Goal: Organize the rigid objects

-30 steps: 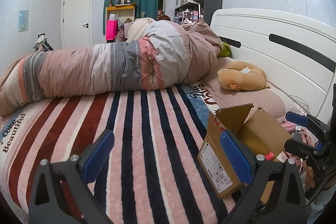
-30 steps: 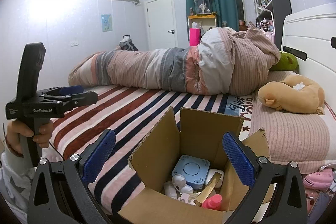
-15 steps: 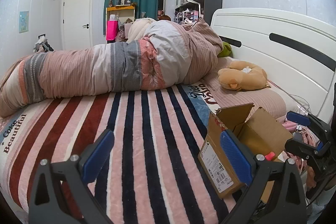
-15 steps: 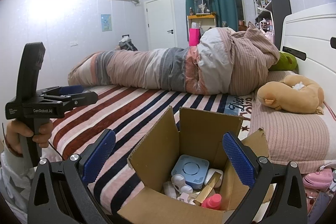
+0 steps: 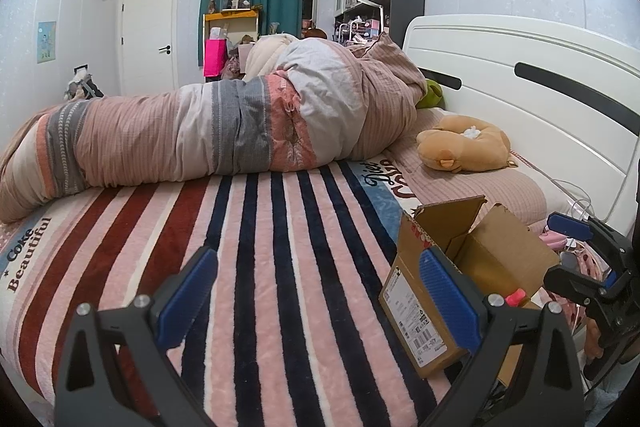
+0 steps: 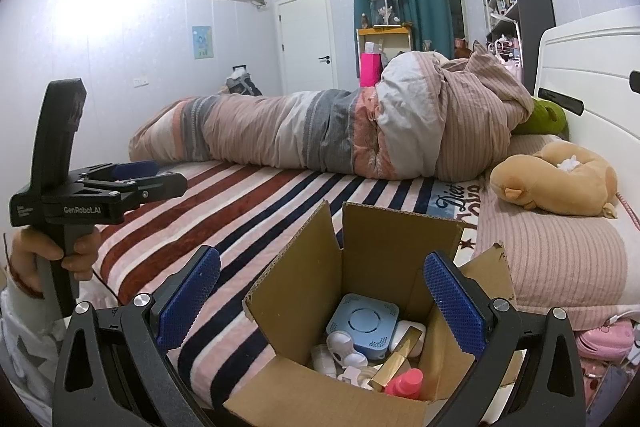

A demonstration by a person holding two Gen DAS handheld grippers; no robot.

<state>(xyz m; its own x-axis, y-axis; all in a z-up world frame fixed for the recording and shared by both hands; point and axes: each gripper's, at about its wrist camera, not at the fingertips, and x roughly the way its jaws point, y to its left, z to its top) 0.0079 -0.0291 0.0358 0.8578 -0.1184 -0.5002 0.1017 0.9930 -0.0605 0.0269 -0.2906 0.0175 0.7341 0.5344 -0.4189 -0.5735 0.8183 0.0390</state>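
Observation:
An open cardboard box [image 6: 380,259] stands on the striped bed near its front right edge; it also shows in the left wrist view [image 5: 424,291]. Inside lie a light blue square device [image 6: 362,323], white small items [image 6: 344,347], a gold tube [image 6: 396,359] and a pink bottle [image 6: 406,383]. My right gripper [image 6: 318,297] is open and empty, just above the box's opening. My left gripper [image 5: 316,291] is open and empty over the striped blanket, left of the box; it also shows in the right wrist view [image 6: 132,183].
A rolled quilt [image 5: 224,131] lies across the far side of the bed. A tan plush toy [image 5: 464,143] rests on the pillow by the white headboard [image 5: 520,99]. Pink clutter [image 6: 604,339] sits beside the bed at right. The striped blanket [image 5: 260,247] spreads left of the box.

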